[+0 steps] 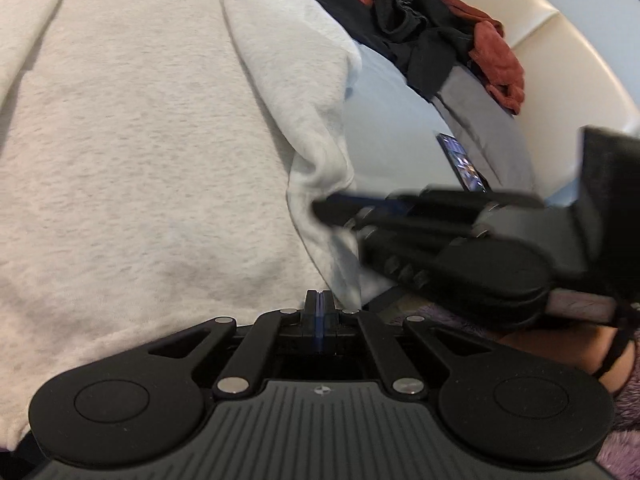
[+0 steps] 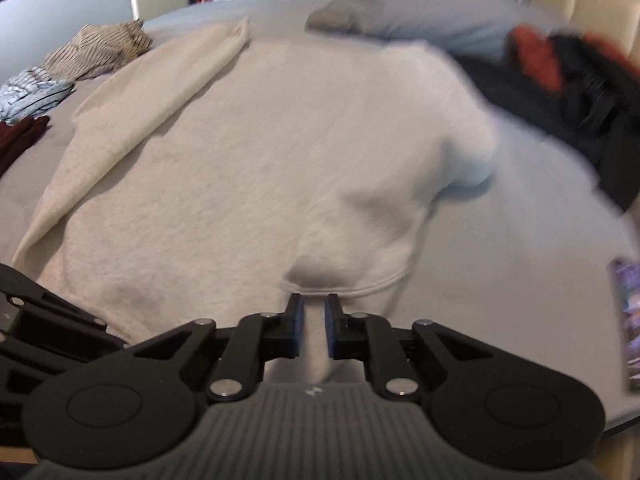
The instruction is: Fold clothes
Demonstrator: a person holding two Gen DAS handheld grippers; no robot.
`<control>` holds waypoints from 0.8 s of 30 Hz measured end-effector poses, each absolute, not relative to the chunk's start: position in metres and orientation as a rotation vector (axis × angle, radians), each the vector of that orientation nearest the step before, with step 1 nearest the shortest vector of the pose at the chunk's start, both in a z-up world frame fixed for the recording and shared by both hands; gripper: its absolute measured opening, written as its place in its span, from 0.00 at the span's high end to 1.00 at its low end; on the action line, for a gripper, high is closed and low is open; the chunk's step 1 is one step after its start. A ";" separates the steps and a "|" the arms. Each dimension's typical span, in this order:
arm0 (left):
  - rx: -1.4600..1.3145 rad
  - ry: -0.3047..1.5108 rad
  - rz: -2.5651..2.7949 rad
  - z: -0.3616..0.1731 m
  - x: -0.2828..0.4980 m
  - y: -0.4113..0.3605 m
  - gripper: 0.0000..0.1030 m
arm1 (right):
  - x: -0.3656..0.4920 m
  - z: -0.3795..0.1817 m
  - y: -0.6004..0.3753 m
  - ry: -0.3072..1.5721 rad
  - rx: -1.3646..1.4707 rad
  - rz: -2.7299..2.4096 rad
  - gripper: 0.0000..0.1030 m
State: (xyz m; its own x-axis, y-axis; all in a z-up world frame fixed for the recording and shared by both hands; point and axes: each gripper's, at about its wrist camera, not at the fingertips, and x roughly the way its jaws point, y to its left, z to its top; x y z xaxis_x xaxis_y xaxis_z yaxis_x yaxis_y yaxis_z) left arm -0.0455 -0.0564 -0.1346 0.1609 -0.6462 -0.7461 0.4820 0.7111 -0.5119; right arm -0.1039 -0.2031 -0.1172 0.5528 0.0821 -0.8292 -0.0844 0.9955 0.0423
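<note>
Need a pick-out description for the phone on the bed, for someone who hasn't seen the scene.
Start at the bed, covered by a pale grey sheet, with a big cream sweatshirt spread across it. The phone lies on bare sheet right of the sweatshirt's hem. It is the only flat, hard, glossy rectangle among cloth.

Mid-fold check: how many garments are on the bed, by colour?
Cream sweatshirt: 1
Beige striped top: 1
Blue striped top: 1
Maroon garment: 1
Black pile, counted as one: 1
Rust garment: 1
Total: 6
</note>
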 end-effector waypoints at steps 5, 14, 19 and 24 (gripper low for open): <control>-0.162 1.124 -0.739 -0.123 -0.039 -0.042 1.00 | -0.109 -0.120 -0.202 1.007 0.012 0.116 0.87; -0.034 1.028 -0.705 -0.086 -0.012 -0.039 1.00 | -0.118 -0.089 -0.215 0.982 0.063 0.090 0.55; 0.071 0.962 -0.721 -0.060 0.023 -0.057 1.00 | -0.100 -0.069 -0.249 0.910 0.195 -0.059 0.54; 0.088 0.925 -0.742 -0.035 0.074 -0.082 0.85 | -0.075 -0.073 -0.296 0.896 0.409 -0.183 0.52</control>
State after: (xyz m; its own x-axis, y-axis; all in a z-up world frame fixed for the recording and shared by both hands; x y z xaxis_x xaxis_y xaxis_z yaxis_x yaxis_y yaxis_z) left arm 0.0740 -0.0816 -0.0354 0.3759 -0.5427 -0.7511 0.6152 0.7523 -0.2357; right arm -0.0753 -0.2963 -0.0732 0.6161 0.0147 -0.7876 0.3221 0.9077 0.2689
